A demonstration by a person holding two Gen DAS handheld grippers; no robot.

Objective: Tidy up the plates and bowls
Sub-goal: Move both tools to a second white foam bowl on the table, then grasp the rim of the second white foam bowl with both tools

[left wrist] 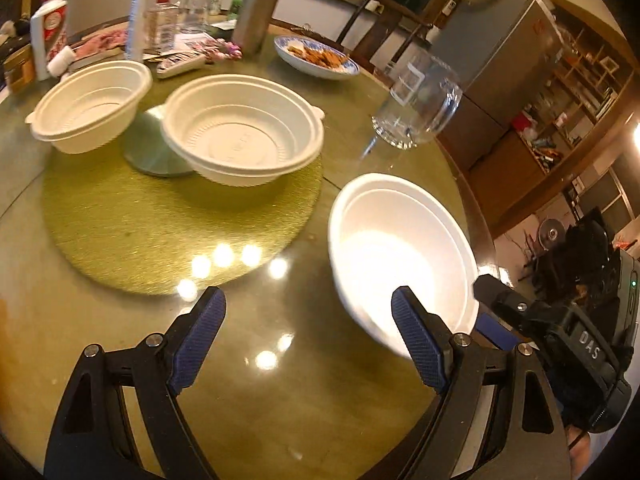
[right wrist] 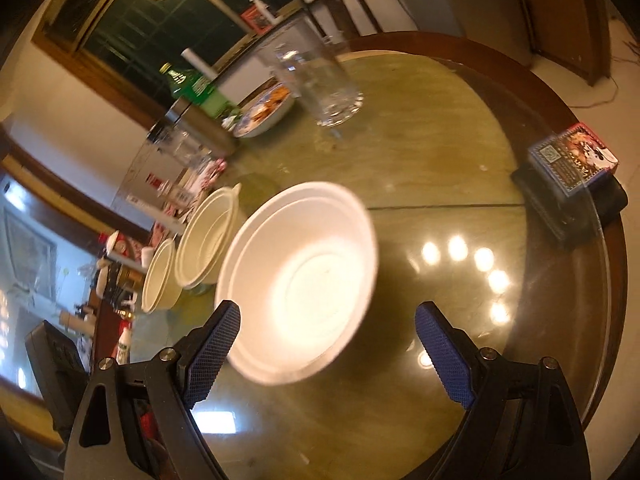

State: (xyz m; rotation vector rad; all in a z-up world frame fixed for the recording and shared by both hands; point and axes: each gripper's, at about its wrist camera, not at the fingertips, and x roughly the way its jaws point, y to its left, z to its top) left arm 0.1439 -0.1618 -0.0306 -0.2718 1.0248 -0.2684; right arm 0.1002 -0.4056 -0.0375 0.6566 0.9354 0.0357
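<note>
Three white plastic bowls stand apart on a round glass-topped table (left wrist: 260, 420). The nearest bowl (left wrist: 400, 252) sits at the table's near right; my left gripper (left wrist: 308, 308) hovers open just before it, its right finger by the rim. Two ribbed bowls, one in the middle (left wrist: 244, 136) and one far left (left wrist: 92, 104), rest around a gold round mat (left wrist: 140, 232). In the right wrist view my right gripper (right wrist: 328, 324) is open around the near edge of the nearest bowl (right wrist: 304, 280), pads not pressing. The other two bowls (right wrist: 208, 236) (right wrist: 160, 276) line up behind it.
A clear glass mug (left wrist: 420, 100) stands beyond the near bowl, also seen in the right wrist view as a glass mug (right wrist: 316, 76). A blue-rimmed plate of food (left wrist: 316, 56), a steel flask (left wrist: 256, 8), bottles and clutter crowd the far side. A card box (right wrist: 572, 160) sits at the right rim.
</note>
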